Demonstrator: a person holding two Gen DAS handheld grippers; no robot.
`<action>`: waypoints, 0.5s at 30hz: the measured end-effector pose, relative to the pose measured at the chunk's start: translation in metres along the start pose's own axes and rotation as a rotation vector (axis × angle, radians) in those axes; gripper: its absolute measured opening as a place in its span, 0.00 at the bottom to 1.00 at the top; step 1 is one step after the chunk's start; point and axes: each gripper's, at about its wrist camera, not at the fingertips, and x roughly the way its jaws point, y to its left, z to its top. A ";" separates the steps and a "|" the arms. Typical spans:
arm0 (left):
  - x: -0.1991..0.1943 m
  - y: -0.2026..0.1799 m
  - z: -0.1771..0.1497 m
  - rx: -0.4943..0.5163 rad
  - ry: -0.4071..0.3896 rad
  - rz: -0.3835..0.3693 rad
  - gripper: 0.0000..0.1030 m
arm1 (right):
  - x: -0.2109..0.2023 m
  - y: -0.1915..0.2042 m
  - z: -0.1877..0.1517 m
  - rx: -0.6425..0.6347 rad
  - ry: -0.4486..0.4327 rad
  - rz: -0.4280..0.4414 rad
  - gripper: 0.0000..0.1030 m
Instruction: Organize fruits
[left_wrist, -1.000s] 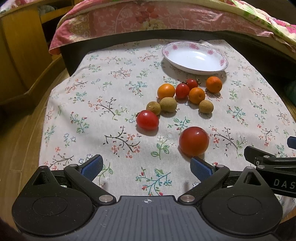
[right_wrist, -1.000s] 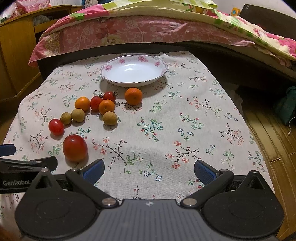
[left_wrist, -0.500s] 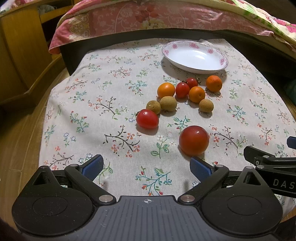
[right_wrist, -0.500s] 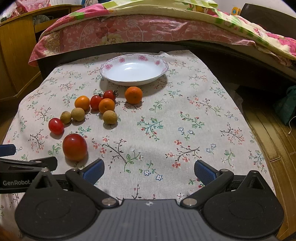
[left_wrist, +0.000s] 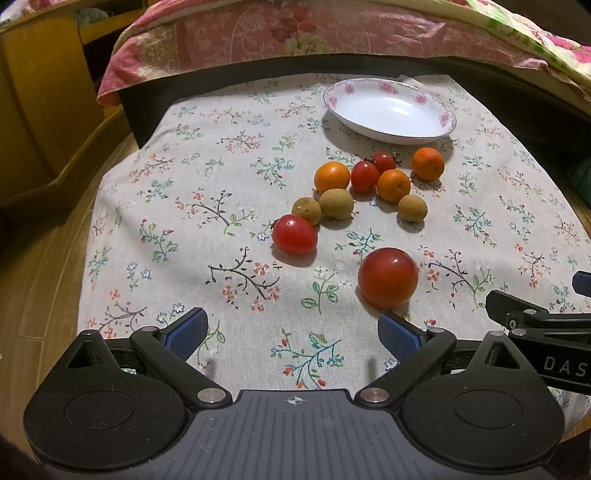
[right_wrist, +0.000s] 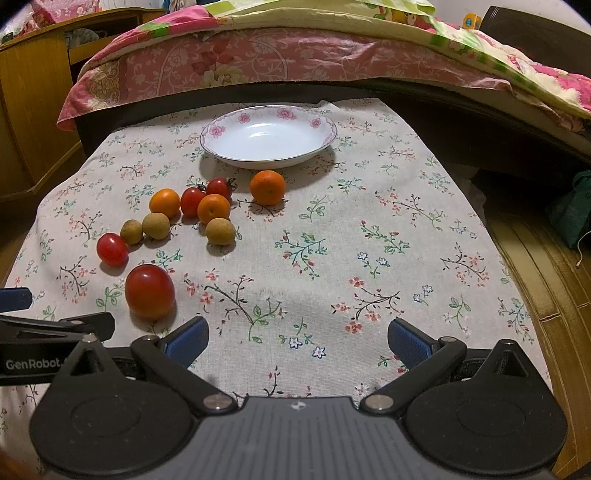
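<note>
Several fruits lie loose on the flowered tablecloth (left_wrist: 229, 206). A big red tomato (left_wrist: 388, 277) (right_wrist: 149, 291) sits nearest, just beyond my left gripper's right fingertip. Behind it are a small red tomato (left_wrist: 294, 234), three brown longans (left_wrist: 336, 204), small oranges (left_wrist: 331, 177) (right_wrist: 267, 187) and two cherry tomatoes (left_wrist: 365, 176). A white plate with pink flowers (left_wrist: 428, 101) (right_wrist: 328, 127) stands at the back with nothing in it. My left gripper (left_wrist: 291, 330) and right gripper (right_wrist: 297, 338) are both open above the near cloth, holding nothing.
A bed with a pink floral quilt (right_wrist: 295, 62) runs along the far side of the table. A wooden cabinet (left_wrist: 44, 103) stands at the left, and wooden floor (right_wrist: 546, 266) shows at the right. The right half of the cloth (right_wrist: 406, 221) carries no fruit.
Both views have crept slightly forward and down toward the table; the fruits and plate have not moved, and both grippers stay open.
</note>
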 end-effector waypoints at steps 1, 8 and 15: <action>0.000 0.000 0.000 0.000 0.001 0.000 0.97 | 0.000 0.000 0.000 0.000 0.000 0.000 1.00; 0.002 -0.001 0.002 0.000 0.010 0.002 0.96 | 0.001 0.000 -0.001 0.001 0.001 0.001 1.00; 0.002 -0.001 0.002 0.000 0.023 0.001 0.95 | 0.002 0.002 -0.003 -0.001 0.006 0.002 1.00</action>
